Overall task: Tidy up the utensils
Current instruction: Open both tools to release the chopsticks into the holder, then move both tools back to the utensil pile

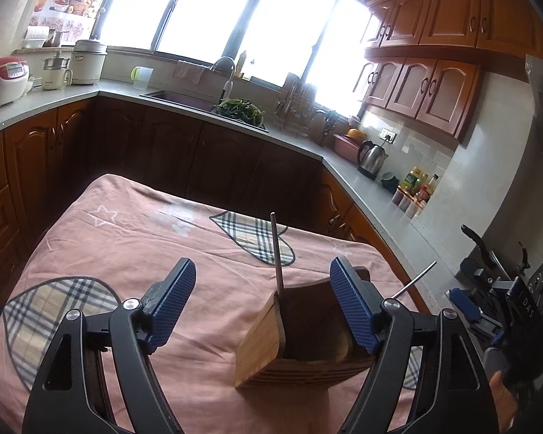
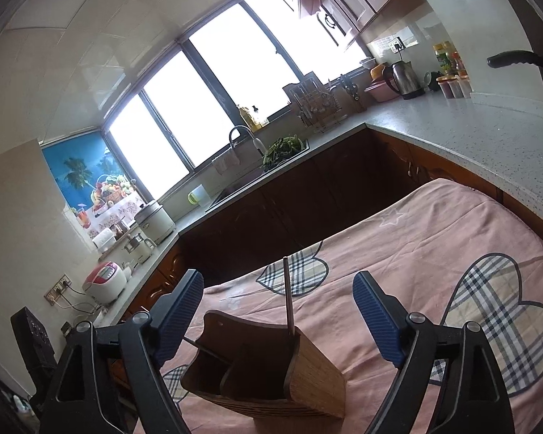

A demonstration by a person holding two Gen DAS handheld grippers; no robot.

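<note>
one wooden utensil holder (image 1: 293,340) stands on my table, and i count two thin metal utensil handles in it. it is a bamboo box with a curved, striped outer wall, darker inside, with a divider that splits it into compartments. the first handle (image 1: 277,253) stands nearly upright at the holder's left corner; the second handle (image 1: 416,278) leans out to the right, a round steel rod. under it all lies a soft pink tablecloth (image 1: 144,246) printed with plaid hearts and white stars.

my left gripper (image 1: 262,303) has its ribbed blue pads spread wide with nothing pinched; the holder sits just ahead between its fingers, nearer the right one. my right gripper (image 2: 278,314) is spread wide too, empty, with the holder low between its fingers.
</note>
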